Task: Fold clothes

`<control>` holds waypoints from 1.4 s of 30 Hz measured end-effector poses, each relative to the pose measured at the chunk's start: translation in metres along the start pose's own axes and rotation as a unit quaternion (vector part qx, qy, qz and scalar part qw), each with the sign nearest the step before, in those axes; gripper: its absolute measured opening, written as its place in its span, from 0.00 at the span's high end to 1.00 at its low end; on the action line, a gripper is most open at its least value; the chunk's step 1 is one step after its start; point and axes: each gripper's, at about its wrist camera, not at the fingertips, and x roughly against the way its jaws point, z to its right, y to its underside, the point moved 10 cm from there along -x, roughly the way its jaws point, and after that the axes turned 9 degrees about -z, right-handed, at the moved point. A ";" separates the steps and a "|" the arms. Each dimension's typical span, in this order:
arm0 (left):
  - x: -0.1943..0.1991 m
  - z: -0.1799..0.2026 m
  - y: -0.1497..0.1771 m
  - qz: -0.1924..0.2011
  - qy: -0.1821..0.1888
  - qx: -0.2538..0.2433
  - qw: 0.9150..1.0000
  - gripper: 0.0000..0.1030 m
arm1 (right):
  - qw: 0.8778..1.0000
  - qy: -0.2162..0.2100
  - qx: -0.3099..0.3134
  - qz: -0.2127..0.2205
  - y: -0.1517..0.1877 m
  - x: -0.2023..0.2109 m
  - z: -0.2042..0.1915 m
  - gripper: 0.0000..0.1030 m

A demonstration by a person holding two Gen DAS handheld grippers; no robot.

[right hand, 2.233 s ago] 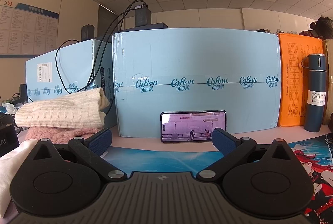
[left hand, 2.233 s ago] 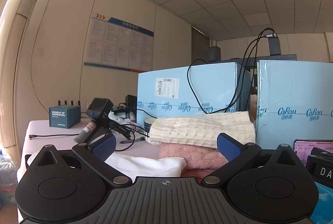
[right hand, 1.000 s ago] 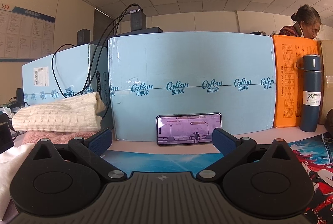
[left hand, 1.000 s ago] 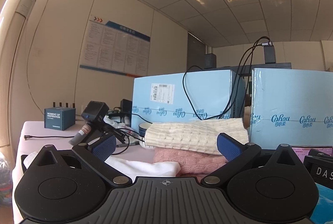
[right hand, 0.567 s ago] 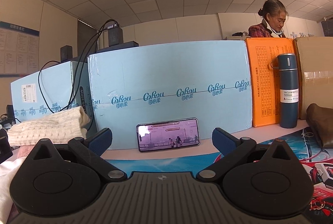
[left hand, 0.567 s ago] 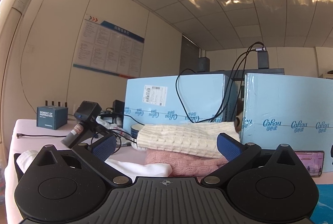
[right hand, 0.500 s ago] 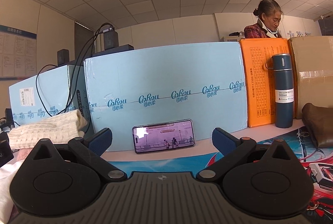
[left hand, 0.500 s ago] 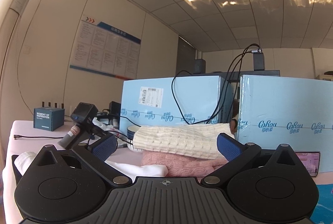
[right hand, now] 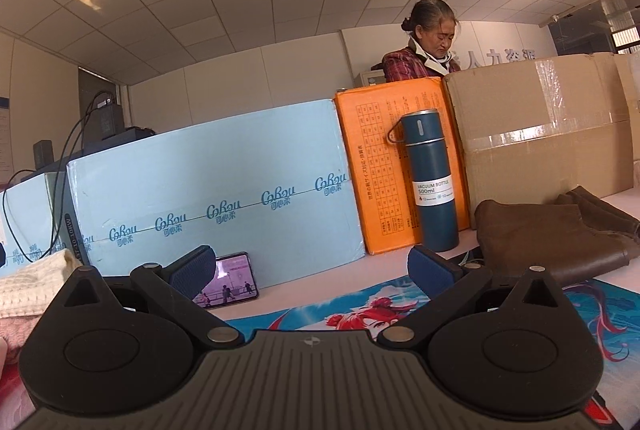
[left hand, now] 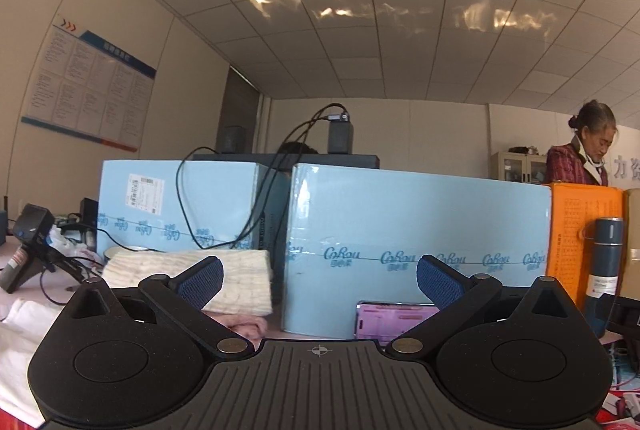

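A folded cream knit sweater (left hand: 240,282) lies on a folded pink knit (left hand: 250,326) at the left; the stack also shows at the left edge of the right wrist view (right hand: 32,282). A white garment (left hand: 20,342) lies in front of it. A brown garment (right hand: 548,238) lies crumpled at the right by the cardboard box. My left gripper (left hand: 319,276) is open and empty, held above the table. My right gripper (right hand: 312,268) is open and empty, left of the brown garment.
Light blue boxes (left hand: 416,246) stand along the back with a phone (right hand: 230,280) leaning on one. An orange box (right hand: 384,170), a blue vacuum bottle (right hand: 430,182) and a cardboard box (right hand: 540,126) stand at the right. A printed mat (right hand: 360,306) covers the table. A woman (right hand: 430,38) stands behind.
Both grippers have swung to the right: the sweater stack slid toward the left of both views, and the bottle, cardboard box and brown garment came into the right wrist view.
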 end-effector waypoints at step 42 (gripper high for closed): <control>-0.114 0.366 0.124 -0.376 0.463 0.107 0.795 0.00 | 0.961 0.116 -0.142 -0.205 -0.009 -0.118 0.333 0.00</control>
